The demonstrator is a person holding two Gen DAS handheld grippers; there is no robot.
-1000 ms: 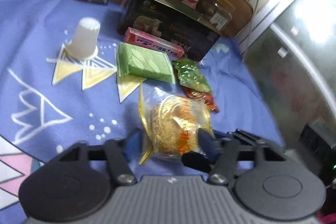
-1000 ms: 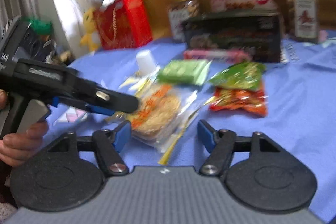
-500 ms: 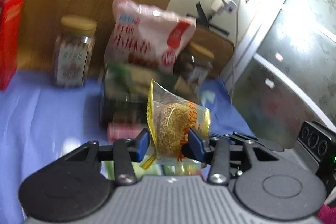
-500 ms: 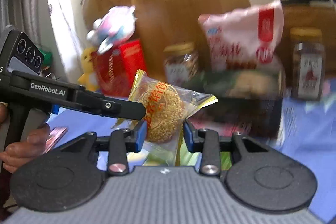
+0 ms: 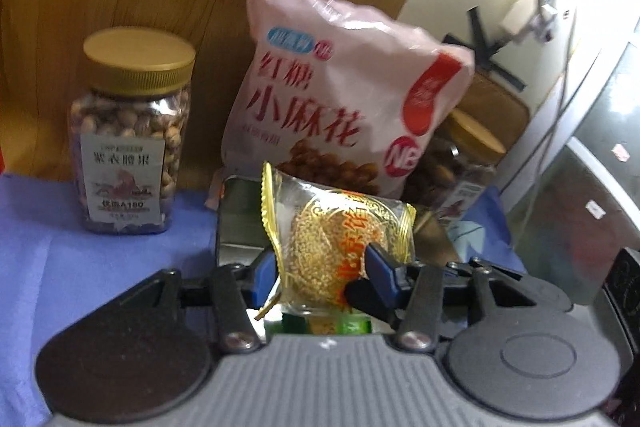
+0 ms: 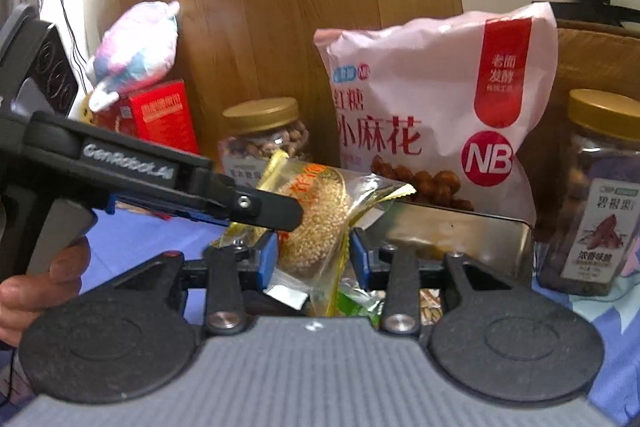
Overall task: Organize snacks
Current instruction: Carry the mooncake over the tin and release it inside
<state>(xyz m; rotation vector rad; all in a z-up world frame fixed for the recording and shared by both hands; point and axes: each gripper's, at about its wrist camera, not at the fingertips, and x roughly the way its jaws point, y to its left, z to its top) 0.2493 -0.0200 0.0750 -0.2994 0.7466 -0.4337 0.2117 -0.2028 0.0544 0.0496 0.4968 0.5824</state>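
Observation:
A sesame ball in a clear, yellow-edged packet (image 5: 328, 247) hangs in the air over an open metal tin (image 5: 236, 215). My left gripper (image 5: 320, 267) has its blue pads on both sides of the packet, and its jaws are opening. In the right wrist view the same packet (image 6: 316, 215) sits between the pads of my right gripper (image 6: 314, 255), whose jaws are also opening. The left gripper (image 6: 276, 217) reaches in from the left, with a hand on its grip. The tin (image 6: 460, 231) lies just behind and below, with green packets (image 6: 356, 303) inside.
A pink snack bag (image 6: 432, 115) leans on the wooden board behind the tin. Gold-lidded nut jars stand on either side, one on the left (image 5: 132, 131) and one on the right (image 6: 596, 195). A red box (image 6: 160, 115) with a plush toy (image 6: 136, 47) is at the far left. A blue cloth (image 5: 80, 259) covers the table.
The packet lay on the blue cloth; both grippers closed on it, lifted it and carried it back over the tin. The loose snacks on the cloth have dropped out of view.

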